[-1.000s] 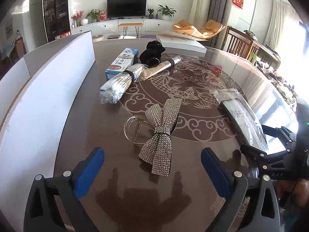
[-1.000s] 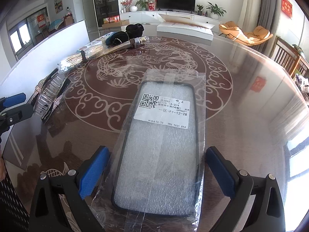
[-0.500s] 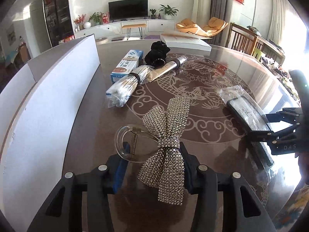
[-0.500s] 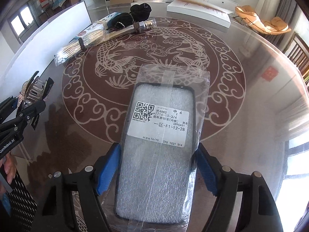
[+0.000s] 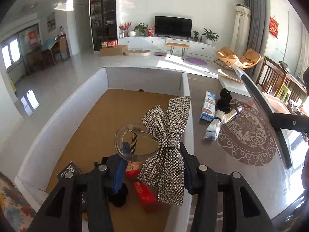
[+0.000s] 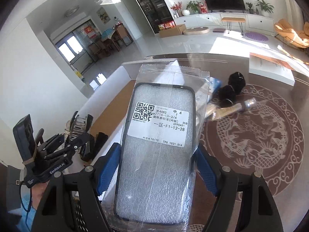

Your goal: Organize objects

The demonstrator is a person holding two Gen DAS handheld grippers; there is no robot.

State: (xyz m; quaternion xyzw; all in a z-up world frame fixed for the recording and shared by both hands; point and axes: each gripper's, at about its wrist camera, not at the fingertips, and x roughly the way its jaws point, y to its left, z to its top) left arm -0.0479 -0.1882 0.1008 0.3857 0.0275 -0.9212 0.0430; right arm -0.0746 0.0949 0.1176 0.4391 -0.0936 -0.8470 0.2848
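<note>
Left claw (image 5: pixel 152 168) pinches the rhinestone-covered silver bow hair clip (image 5: pixel 166 145) at its knot, above the white-walled cardboard box (image 5: pixel 87 100) at the worktop's left edge. Right claw (image 6: pixel 156 172) is clamped on the flat, bagged black phone case (image 6: pixel 158 147), held over the worktop's left side. Both look light; the film is probably slippery, so grip the case's stiff side rims.

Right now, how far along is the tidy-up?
Done: a few items, two of them red, already lie in the box. In hand: left gripper holds the rhinestone bow clip above it; right gripper holds the bagged phone case. Left: blue carton, black items, wrapped bundle on the table.
</note>
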